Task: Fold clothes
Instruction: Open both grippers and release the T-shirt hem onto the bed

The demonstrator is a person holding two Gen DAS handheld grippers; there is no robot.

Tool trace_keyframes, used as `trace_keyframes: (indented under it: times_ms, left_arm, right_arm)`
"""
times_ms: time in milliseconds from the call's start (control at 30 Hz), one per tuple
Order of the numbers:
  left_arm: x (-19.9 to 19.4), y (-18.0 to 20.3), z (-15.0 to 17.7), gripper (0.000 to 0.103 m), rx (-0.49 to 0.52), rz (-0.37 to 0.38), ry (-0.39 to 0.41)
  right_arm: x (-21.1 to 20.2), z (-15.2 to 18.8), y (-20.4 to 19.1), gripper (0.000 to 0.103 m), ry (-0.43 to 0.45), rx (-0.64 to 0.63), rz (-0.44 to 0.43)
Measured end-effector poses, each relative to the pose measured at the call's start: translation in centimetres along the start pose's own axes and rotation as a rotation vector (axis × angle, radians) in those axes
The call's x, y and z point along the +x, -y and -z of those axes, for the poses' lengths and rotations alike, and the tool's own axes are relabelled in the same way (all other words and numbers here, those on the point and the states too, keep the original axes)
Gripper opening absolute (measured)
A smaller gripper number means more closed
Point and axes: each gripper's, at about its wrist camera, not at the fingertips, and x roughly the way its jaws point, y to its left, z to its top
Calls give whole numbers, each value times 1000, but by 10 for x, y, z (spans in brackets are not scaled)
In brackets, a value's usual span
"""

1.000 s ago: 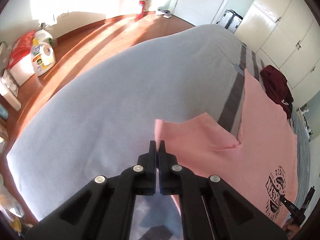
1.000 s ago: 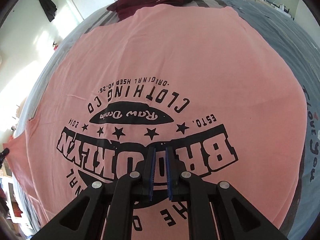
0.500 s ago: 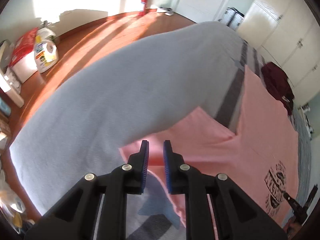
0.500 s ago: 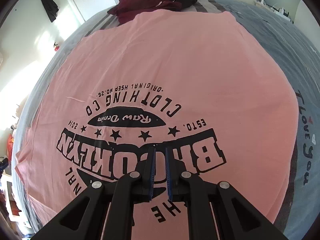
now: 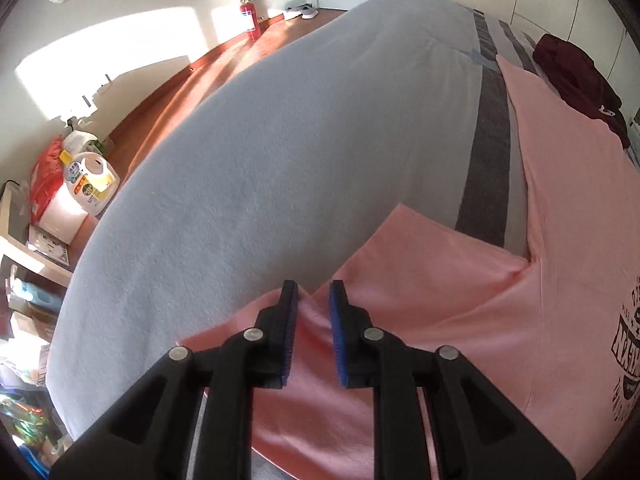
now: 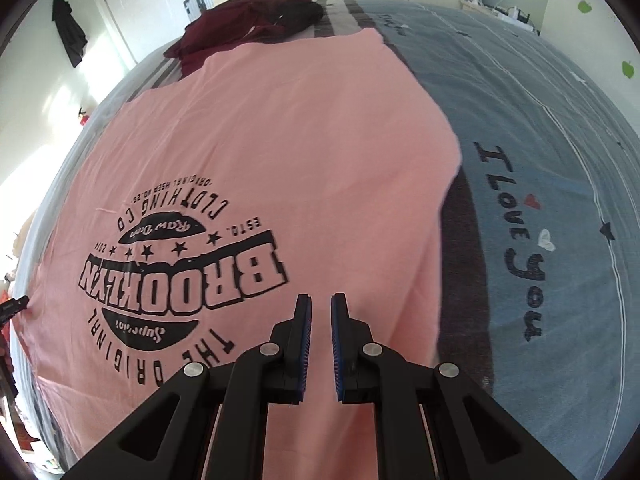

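- Shirt (image 6: 280, 152): soft pink cotton, spread flat and face up across the bed (image 5: 280, 152), with a bold black "BROOKLYN" badge print near the chest.
- Its sleeve (image 5: 420, 264) lies out to the side as a smooth pink flap, with a crease where it meets the body.
- Left tongs (image 5: 313, 304): black plastic arms with ribbed blue pads, parted by a narrow gap and gripping nothing; they hang just over the sleeve's edge, where a small ridge of cloth rises between the tips.
- Right tongs (image 6: 320, 316): same build, also slightly parted and empty, poised over the shirt just beside the print.
- Bed cover: a fuzzy pale grey-blue fleece with a broad dark stripe (image 5: 486, 168); on the far side it turns denim-blue with black "I Love you" lettering (image 6: 516, 240).
- Maroon garment (image 6: 248, 24): a crumpled heap beyond the shirt's hem, its edge touching the pink cloth.
- Red extinguisher (image 5: 249, 16): upright against the sunlit wall.
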Motion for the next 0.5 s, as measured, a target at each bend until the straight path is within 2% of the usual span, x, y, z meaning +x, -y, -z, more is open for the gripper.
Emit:
trace_keyframes:
  times_ms: [67,100,167,300,367,433,500]
  left_arm:
    - [-14,10,0,14,-18,53,10]
    - [-23,20,3,14,-10,82,18]
    - [-38,42,15,14,21,142,20]
    - [-49,81,46,14,40,233,-26]
    - [-46,86,53,14,33,236,-43]
    - [-43,91,60,14,25,240,-60]
    - [-40,96,66,14,18,243,-76]
  right_arm:
    - [-6,1,19,13,13,33,20]
    - [-7,2,28,19,17,53,34]
    - [-9,3,49,22,19,111,48]
    - [-7,5,76,23,3,206,-11]
    - [-7,3,71,25,3,186,-9]
    - [-7,1,65,37,2,165,-7]
    - [-6,-2,59,38,2,145,-5]
